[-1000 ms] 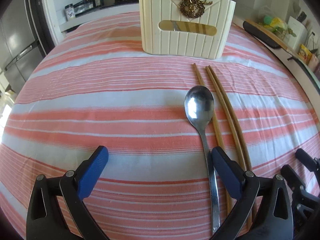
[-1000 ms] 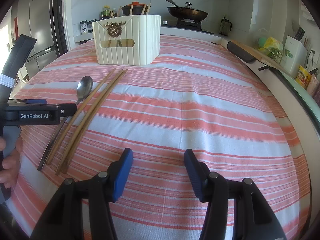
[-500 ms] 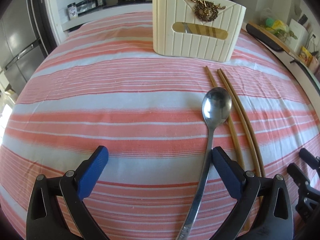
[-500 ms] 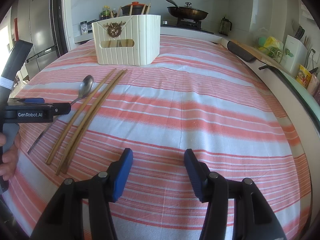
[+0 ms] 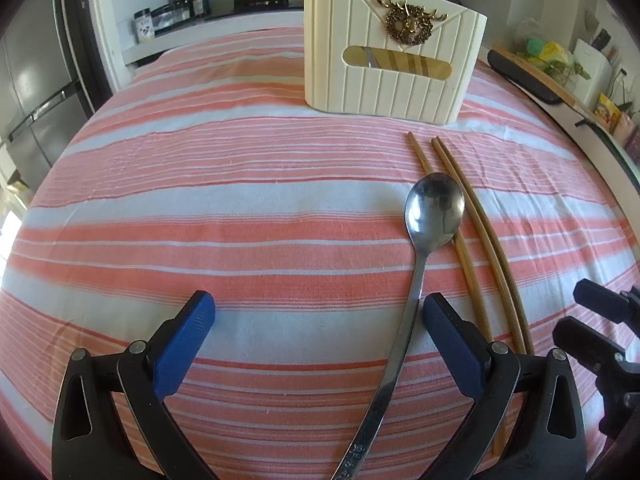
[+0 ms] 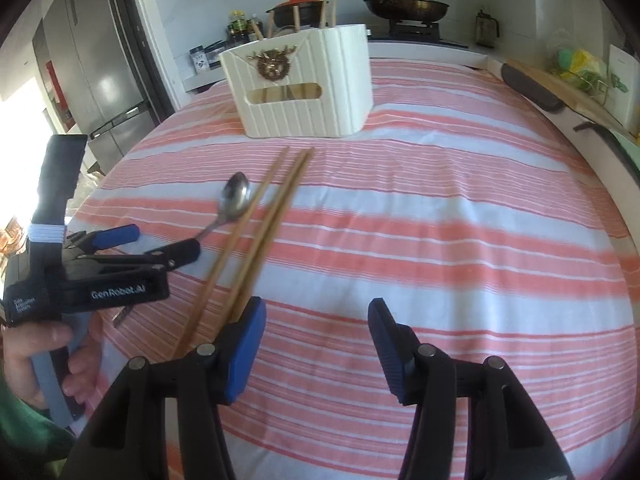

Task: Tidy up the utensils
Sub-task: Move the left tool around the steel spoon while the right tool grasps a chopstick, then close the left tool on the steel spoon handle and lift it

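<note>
Plainly left tool agape (spoon between)

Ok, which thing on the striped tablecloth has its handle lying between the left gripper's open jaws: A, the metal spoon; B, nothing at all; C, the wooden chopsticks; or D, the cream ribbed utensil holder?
A: in the left wrist view the shiny metal spoon runs its handle back between the wide-open jaws of the left gripper, while the wooden chopsticks lie outside them, further to the right.
</note>
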A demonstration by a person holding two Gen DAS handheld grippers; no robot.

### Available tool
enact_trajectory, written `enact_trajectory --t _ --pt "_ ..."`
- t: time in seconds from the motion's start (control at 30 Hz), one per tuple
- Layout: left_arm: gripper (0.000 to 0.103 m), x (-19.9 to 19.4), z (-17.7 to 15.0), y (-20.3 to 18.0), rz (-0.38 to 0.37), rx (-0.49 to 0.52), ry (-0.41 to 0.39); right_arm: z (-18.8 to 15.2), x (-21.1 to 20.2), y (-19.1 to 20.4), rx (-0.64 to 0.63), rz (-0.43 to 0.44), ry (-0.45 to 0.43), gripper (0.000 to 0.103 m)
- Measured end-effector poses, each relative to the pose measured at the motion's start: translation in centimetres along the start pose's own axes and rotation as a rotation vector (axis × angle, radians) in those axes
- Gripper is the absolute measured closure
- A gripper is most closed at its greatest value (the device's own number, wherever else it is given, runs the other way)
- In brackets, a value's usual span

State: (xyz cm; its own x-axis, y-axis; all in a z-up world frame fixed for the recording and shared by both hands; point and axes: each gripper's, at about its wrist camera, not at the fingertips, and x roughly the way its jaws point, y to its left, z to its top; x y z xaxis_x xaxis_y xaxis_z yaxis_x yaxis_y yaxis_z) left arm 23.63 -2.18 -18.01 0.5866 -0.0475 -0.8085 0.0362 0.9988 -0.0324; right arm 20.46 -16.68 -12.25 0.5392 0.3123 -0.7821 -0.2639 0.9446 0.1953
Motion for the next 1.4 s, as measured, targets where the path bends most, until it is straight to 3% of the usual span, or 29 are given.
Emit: enact_trajectory --t 0.1,0.17,0.4,0.47,0.63,0.87,1.0,1.27,1.4 --pt "0.001 0.0 0.0 0.1 -0.006 -0.002 -0.001 0.8 1.2 1.0 -0.040 0.012 0.028 0.054" --pt "0.001 0.0 0.0 0.1 -0.008 -0.002 -0.002 0.9 1.9 1.5 -0.074 0.010 0.055 0.063" --pt "0.001 -0.2 -0.1 0.2 -0.016 -0.004 -0.003 1.3 2.1 2.7 -0.168 0.027 0.070 0.073" --pt "0.001 -0.2 -0.1 0.2 -0.016 -0.004 -0.003 1.1 2.4 3.5 -0.201 0.032 0.080 0.082" --pt "0.001 -0.2 -0.1 0.2 -0.016 -0.003 -0.003 1.0 2.7 4.7 -0.244 -0.070 0.062 0.091" --pt "0.001 -0.2 0.0 0.2 -0.013 -0.001 -0.002 0.2 1.4 0.7 -0.095 -0.159 0.014 0.097" --pt "0.001 -0.1 -0.1 -0.2 -0.007 0.043 0.017 -1.3 -0.1 -1.3 -0.062 -0.255 -0.009 0.097" --pt "0.000 1.3 2.3 -1.8 -0.064 0.177 0.079 -2.7 -1.1 -2.4 -0.019 -0.246 -0.068 0.096" --pt "0.000 2.1 3.4 -2.4 -0.039 0.151 0.065 -2.7 -0.9 -2.1 -0.025 -0.254 -0.073 0.096"
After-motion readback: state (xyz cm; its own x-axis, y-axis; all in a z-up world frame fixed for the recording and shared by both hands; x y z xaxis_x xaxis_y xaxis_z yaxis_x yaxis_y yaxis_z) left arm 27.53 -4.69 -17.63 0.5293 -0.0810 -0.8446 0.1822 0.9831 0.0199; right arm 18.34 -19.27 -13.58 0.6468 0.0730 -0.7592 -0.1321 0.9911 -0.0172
